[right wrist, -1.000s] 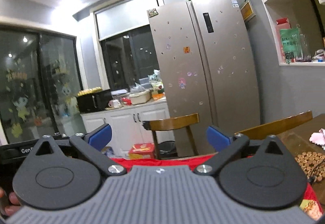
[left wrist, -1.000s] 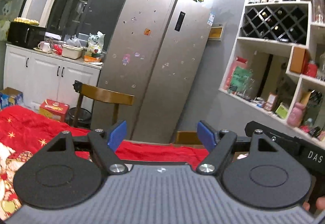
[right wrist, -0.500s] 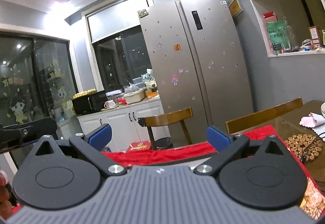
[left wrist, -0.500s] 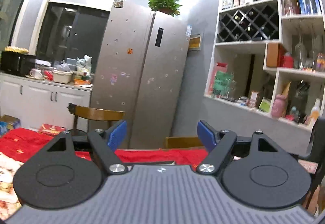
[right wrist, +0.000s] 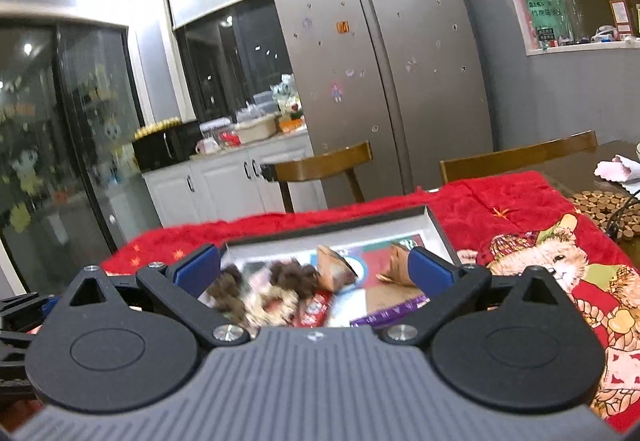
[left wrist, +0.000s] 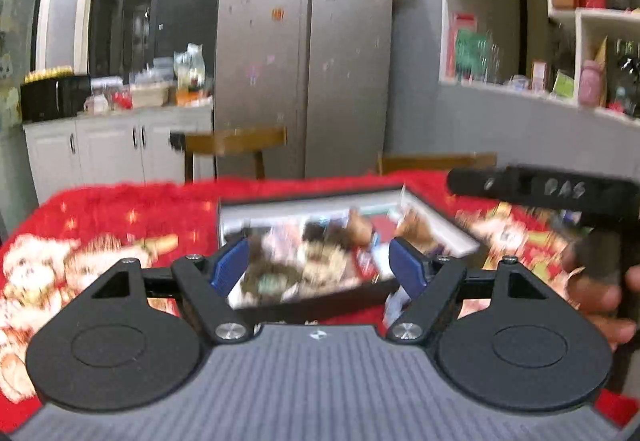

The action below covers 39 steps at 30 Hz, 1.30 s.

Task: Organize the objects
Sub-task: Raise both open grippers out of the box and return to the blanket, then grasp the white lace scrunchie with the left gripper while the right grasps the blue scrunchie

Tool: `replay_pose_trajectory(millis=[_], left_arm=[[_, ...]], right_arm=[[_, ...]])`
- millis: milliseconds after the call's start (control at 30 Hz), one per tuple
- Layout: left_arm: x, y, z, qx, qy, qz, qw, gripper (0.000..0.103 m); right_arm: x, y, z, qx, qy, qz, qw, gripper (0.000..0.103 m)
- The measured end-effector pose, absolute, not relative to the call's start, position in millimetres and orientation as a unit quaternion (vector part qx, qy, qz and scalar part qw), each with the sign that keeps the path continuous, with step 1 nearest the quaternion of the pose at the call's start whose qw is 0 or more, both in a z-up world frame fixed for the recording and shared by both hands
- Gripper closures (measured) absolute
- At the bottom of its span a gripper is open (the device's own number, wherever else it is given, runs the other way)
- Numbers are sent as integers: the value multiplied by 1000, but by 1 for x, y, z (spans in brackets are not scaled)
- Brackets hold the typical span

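Observation:
A shallow box (left wrist: 304,201) with dark sides and a pale inner wall lies on the red cloth, filled with mixed small items: brown fuzzy pieces (right wrist: 292,275), wrappers and a purple packet (right wrist: 390,311). It also shows in the right wrist view (right wrist: 436,231). My left gripper (left wrist: 318,265) is open and empty, hovering over the box's near side. My right gripper (right wrist: 316,269) is open and empty, just above the box contents. The left view is motion-blurred. The right gripper's body (left wrist: 552,189) shows at the right of the left view.
A red printed cloth (right wrist: 520,209) covers the table. Two wooden chairs (right wrist: 320,163) stand behind it, before a steel fridge (right wrist: 380,61). A cork mat (right wrist: 600,207) and pink tissue (right wrist: 616,167) lie far right. Shelves (left wrist: 540,21) line the right wall.
Both grippers have tilted down from looking across the room, so the table and the filled box have come into view between the open fingers. Both stayed open.

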State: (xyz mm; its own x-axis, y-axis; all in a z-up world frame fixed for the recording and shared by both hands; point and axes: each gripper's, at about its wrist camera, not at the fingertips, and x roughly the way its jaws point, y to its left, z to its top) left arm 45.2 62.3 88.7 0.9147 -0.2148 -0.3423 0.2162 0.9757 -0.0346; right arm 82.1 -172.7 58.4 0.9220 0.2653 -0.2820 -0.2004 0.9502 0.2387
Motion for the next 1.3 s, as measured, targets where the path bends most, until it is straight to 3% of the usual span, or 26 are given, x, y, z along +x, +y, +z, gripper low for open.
replay_pose_trajectory(millis=[267,433,700,1133,1200,1300], left_arm=[[71,62,47,-1,200,-71,977,22],[81,61,29,13,212,-35,977,22],[111,83,14,-60,286,-42,955,22],[134,80,9,-81,310,-30,947,22],[135,75,8,-63,312,-28,948,23],[133,67,8,-35,312,-31,949,29]], right_arm=[[105,-176,21,134,213,101,963,0],[113,-167,2,73,231,112,964,3],[127,-167,-21,101,292,128,942,5],[134,-162,-29,94,307,135,938,7],[135,-162,-29,95,306,135,938,8],[136,-160,-28,91,306,132,938,18]])
